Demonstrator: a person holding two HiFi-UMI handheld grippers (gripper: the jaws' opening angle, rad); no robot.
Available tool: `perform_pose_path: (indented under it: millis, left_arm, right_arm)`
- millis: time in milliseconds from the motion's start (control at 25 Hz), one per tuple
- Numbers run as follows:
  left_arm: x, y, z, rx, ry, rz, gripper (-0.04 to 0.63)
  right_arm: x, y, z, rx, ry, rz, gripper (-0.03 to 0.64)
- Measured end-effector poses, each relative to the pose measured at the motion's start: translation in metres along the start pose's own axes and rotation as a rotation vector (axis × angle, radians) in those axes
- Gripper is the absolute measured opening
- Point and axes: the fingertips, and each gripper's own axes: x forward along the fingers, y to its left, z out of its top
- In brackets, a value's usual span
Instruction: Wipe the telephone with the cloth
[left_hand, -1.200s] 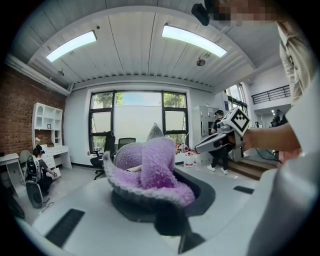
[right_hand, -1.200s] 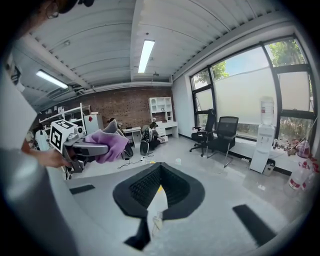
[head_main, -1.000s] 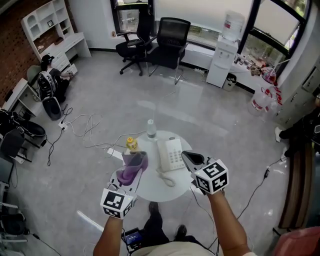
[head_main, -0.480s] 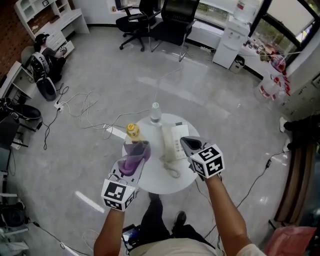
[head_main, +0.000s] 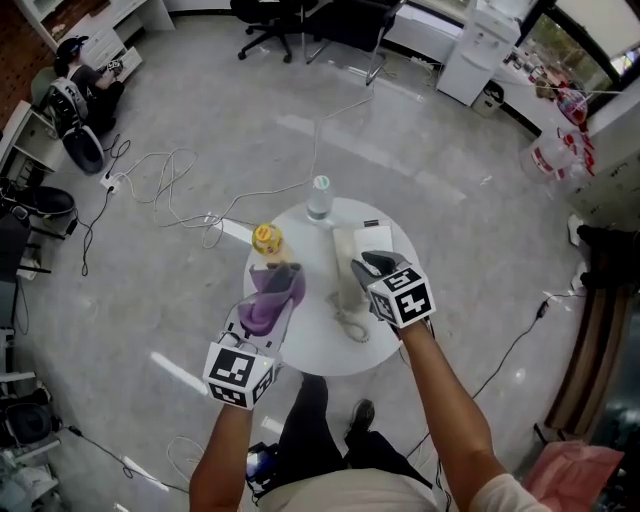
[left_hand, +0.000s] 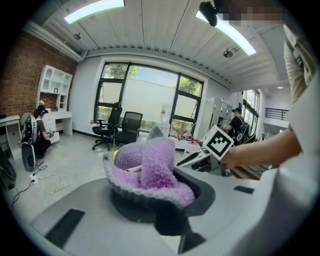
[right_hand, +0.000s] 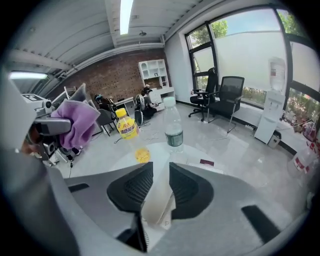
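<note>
A white telephone lies on the round white table, its handset along its left side and the cord curling toward me. My right gripper hovers over the handset. In the right gripper view its jaws are opening, and the handset shows in the gap, with no clear press from the pads. My left gripper is held left of the phone, shut on a bunched purple cloth. The cloth fills the left gripper jaws.
A clear water bottle and a yellow-capped bottle stand at the table's far side. Cables trail over the floor to the left. Office chairs and a water dispenser stand far back. My legs are below the near rim.
The right gripper has moved left and forward from beside the phone to over its handset, and its jaws have parted. The left gripper still carries the cloth. The head view has tipped further down.
</note>
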Motion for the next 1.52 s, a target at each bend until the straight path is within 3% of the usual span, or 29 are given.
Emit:
perform_pose_path:
  millis: [360,480,760,1080,1320,1520]
  left_arm:
    - [0.017,0.017,-0.026,-0.055,0.023,0.005,0.078]
    - [0.019,0.023,-0.032,-0.067,0.026,0.005,0.078]
    - [0.02,0.027,-0.042,-0.087,0.029,0.004,0.078]
    - [0.021,0.025,-0.048,-0.099,0.029,-0.001,0.078]
    - [0.015,0.025,-0.049,-0.1,0.019,-0.01,0.078]
    - [0.019,0.019,-0.041,-0.1,0.001,-0.024,0.078]
  right_arm:
    - [0.056,-0.012,-0.036,0.055,0.105,-0.039,0.259]
    - [0.07,-0.014,-0.043,0.064,0.13,-0.071,0.288]
    - [0.092,-0.018,-0.062,0.075,0.196,-0.149,0.305]
    - [0.095,-0.022,-0.069,0.217,0.179,-0.168,0.231]
    - [0.086,-0.01,-0.066,0.457,0.063,-0.017,0.213]
    - [0.052,0.021,-0.042,0.694,-0.11,0.285,0.21]
